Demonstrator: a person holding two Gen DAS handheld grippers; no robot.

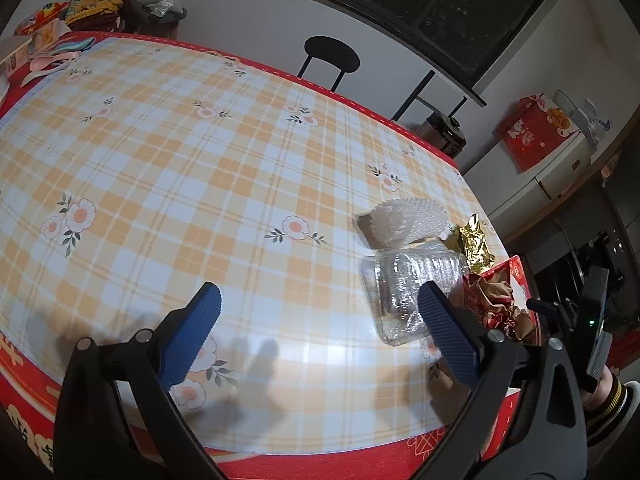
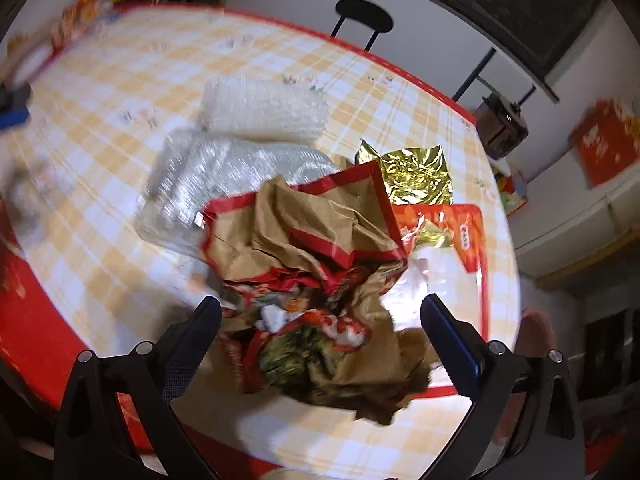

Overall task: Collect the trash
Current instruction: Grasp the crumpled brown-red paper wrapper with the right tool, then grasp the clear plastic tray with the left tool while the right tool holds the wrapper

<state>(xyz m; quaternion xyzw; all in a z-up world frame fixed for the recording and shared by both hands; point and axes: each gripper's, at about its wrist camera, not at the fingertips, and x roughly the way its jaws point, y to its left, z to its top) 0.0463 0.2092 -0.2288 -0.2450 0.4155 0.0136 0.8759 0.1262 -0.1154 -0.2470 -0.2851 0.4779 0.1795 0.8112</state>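
The trash lies in a cluster at the table's right edge. In the right wrist view a crumpled brown and red paper bag (image 2: pixel 316 240) sits between the wide-apart fingers of my right gripper (image 2: pixel 320 320), which is open. Behind the bag lie a clear plastic container (image 2: pixel 208 184), a white foam net (image 2: pixel 264 112), a gold foil wrapper (image 2: pixel 416 176) and a flat red packet (image 2: pixel 464 236). My left gripper (image 1: pixel 320 320) hovers open over bare tablecloth, just left of the clear container (image 1: pixel 412 296), foam net (image 1: pixel 408 220), foil (image 1: pixel 474 246) and paper bag (image 1: pixel 496 300).
The checked tablecloth (image 1: pixel 180 160) has a red border. A pile of snack packets (image 1: pixel 92 4) fills the far left corner. A black stool (image 1: pixel 332 56) stands behind the table. A dark pot (image 1: pixel 444 132) and a red box (image 1: pixel 536 132) are off to the right.
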